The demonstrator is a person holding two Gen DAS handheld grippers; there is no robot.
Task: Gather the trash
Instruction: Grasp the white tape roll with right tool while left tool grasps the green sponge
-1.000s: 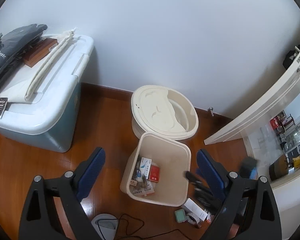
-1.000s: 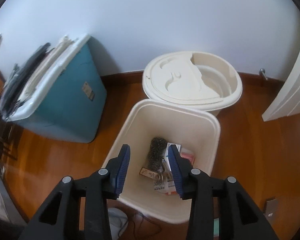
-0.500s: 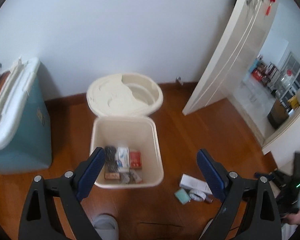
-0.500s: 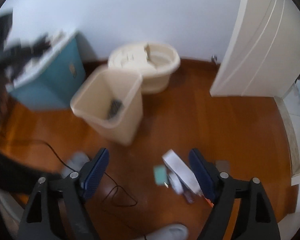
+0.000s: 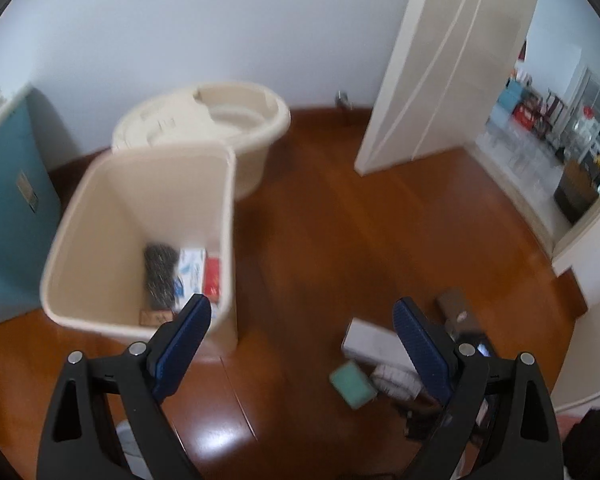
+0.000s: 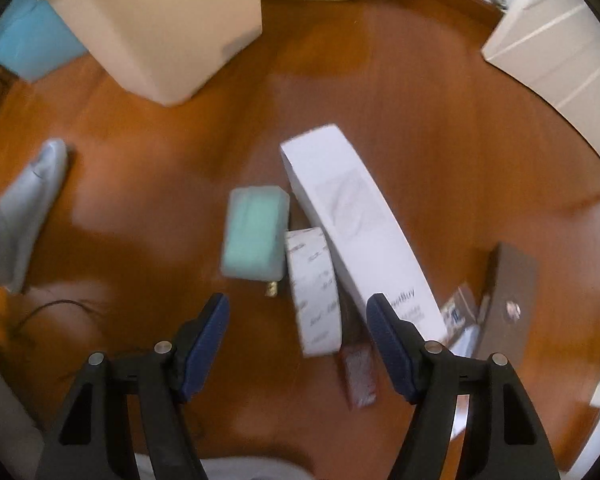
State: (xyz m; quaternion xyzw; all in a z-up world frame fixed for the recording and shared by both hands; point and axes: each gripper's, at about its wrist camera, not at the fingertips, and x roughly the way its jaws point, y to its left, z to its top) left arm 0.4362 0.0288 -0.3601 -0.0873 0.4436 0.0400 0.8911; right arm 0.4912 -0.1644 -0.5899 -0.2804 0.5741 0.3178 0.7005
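Note:
A cream trash bin (image 5: 140,240) stands on the wood floor with several packets inside; its side shows in the right wrist view (image 6: 160,28). A trash pile lies on the floor: a long white box (image 6: 359,232), a teal box (image 6: 256,236), a smaller white packet (image 6: 313,292), a dark red packet (image 6: 359,372) and a brown box (image 6: 507,300). My right gripper (image 6: 298,316) is open and empty, low over the pile. My left gripper (image 5: 300,320) is open and empty, between bin and pile; the white box (image 5: 371,342) and teal box (image 5: 351,382) show there.
A round cream bucket with lid (image 5: 204,128) stands behind the bin. A teal storage box (image 5: 8,208) is at the left. A white door (image 5: 439,64) stands open at the right. A grey slipper (image 6: 24,204) and a black cable (image 6: 52,308) lie at the left.
My right gripper has dropped toward the trash pile, which now fills its view. My left gripper has swung right and lower, so the bin sits at its left.

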